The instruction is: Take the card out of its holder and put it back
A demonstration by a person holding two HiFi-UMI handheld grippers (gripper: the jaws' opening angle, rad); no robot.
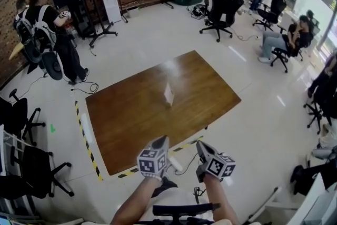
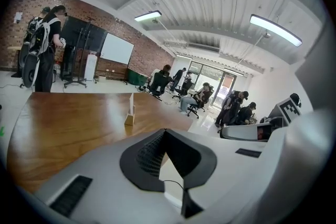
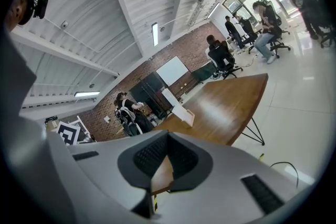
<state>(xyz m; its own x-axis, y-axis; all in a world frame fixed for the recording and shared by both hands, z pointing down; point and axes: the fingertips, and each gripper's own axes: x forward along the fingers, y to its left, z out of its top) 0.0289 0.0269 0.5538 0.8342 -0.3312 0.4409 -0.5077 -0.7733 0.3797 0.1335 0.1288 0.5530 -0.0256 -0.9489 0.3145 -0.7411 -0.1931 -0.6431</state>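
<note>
I'm seeing the card [image 2: 131, 102] sitting seated in its holder [image 2: 129, 119], not taken out. The card is thin, white and rectangular, standing upright on its lower edge. It's showing edge-on as a narrow sliver in the left gripper view and broad-face in the right gripper view. The holder is a small pale block lying flat under it. Both are resting near the middle of the brown wooden surface [image 2: 63, 128], well away from every edge.
</note>
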